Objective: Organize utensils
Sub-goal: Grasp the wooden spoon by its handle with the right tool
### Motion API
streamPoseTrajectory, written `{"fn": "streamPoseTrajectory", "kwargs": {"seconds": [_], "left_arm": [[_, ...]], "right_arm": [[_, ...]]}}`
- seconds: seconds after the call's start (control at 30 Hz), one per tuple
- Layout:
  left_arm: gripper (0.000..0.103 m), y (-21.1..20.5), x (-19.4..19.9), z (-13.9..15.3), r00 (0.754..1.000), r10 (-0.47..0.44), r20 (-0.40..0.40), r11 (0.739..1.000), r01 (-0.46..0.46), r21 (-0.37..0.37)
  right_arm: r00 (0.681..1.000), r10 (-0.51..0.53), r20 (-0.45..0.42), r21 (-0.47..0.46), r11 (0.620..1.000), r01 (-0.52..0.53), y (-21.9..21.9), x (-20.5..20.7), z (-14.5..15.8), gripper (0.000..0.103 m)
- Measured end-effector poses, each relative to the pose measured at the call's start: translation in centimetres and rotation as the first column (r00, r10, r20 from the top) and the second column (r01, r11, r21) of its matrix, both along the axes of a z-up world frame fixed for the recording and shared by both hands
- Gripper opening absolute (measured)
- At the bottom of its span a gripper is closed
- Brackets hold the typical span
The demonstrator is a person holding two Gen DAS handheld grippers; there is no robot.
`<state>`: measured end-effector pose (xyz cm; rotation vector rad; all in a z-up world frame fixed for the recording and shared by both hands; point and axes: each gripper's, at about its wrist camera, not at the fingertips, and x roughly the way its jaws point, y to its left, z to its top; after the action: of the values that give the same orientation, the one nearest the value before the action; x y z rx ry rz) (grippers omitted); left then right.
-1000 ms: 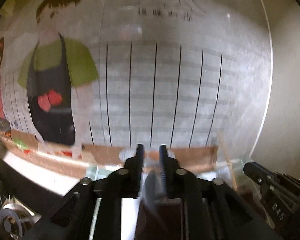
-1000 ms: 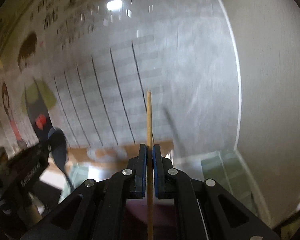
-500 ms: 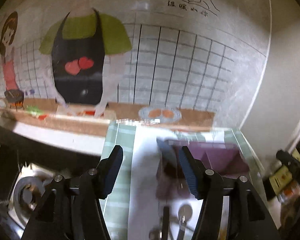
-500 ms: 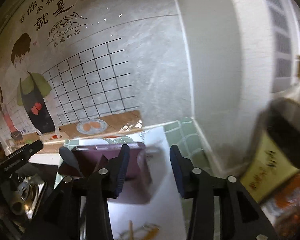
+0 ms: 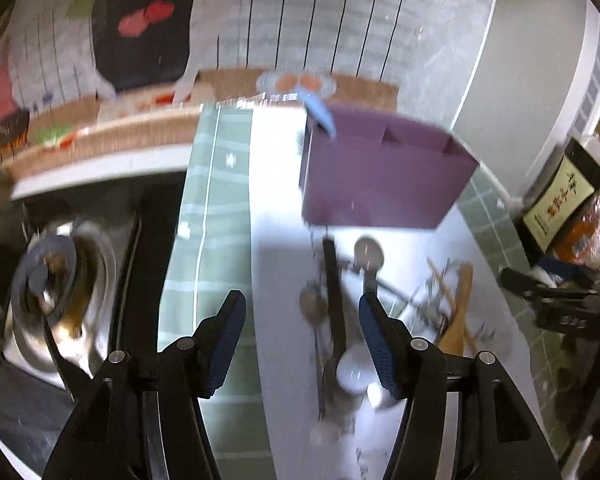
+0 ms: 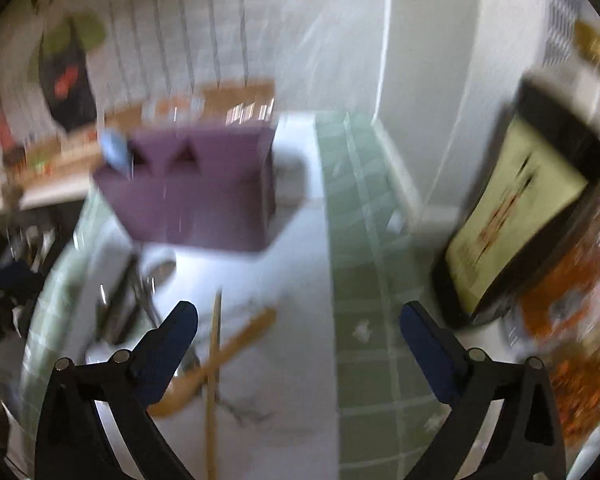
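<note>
The purple box (image 5: 380,176) stands at the back of a white mat (image 5: 280,280), close to the tiled wall, with a blue utensil (image 5: 318,114) sticking up out of its left compartment. Left of the box, past a green-tiled strip of counter (image 5: 212,240), the surface drops into a sink (image 5: 60,288). To the box's right, green tiles run to the white wall, where a dark bottle with a yellow label (image 6: 516,216) stands close by. The mat just in front of the box is bare; the widest clear stretch lies in front and to its right.

Further forward from the box lies the utensil pile (image 5: 340,320): metal spoons, a black handle, a white spoon, a wooden spoon (image 6: 220,356) and a chopstick (image 6: 214,360), crossed over one another.

The left gripper (image 5: 302,344) is spread partway, nothing between its pads, over the pile's left part. The right gripper (image 6: 298,344) has just been opening and now gapes wide and empty, over the mat in front of the box; the chopstick lies below its left finger.

A second ago both were raised toward the wall, the right clamped on the chopstick, the left nearly closed on a blurred blue utensil. Now both tip down at the counter, and the blue utensil stands in the box.
</note>
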<state>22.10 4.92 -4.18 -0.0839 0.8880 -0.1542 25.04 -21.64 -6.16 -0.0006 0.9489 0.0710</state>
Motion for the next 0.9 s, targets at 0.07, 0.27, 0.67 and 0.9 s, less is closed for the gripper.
{"fn": "streamPoseTrajectory", "kwargs": {"seconds": [0.07,0.27,0.67,0.9], "left_arm": [[0.06,0.5,-0.8,-0.6,1.0,0.015,-0.018,1.0,-0.015,0.0],[0.06,1.8,-2.5,-1.3,0.998,0.037,-0.056,0.999,-0.037,0.006],[0.06,-0.2,-2.4,-2.9,0.991,-0.057,-0.123,0.997,0.05,-0.053],[0.06,-3.6,-1.0,-3.5,0.977,-0.164,-0.137,0.985,0.155,-0.072]], "right_arm": [[0.999,-0.013,-0.046,0.051,0.999,0.016,0.7,0.0,-1.6,0.101],[0.986,-0.029,-0.163,0.1,0.994,0.046,3.7,1.9,-4.8,0.074],[0.992,0.027,-0.127,0.025,0.999,-0.024,2.5,-0.8,-3.1,0.009],[0.995,0.005,-0.096,0.125,0.992,0.007,-1.9,-4.6,-0.7,0.009]]}}
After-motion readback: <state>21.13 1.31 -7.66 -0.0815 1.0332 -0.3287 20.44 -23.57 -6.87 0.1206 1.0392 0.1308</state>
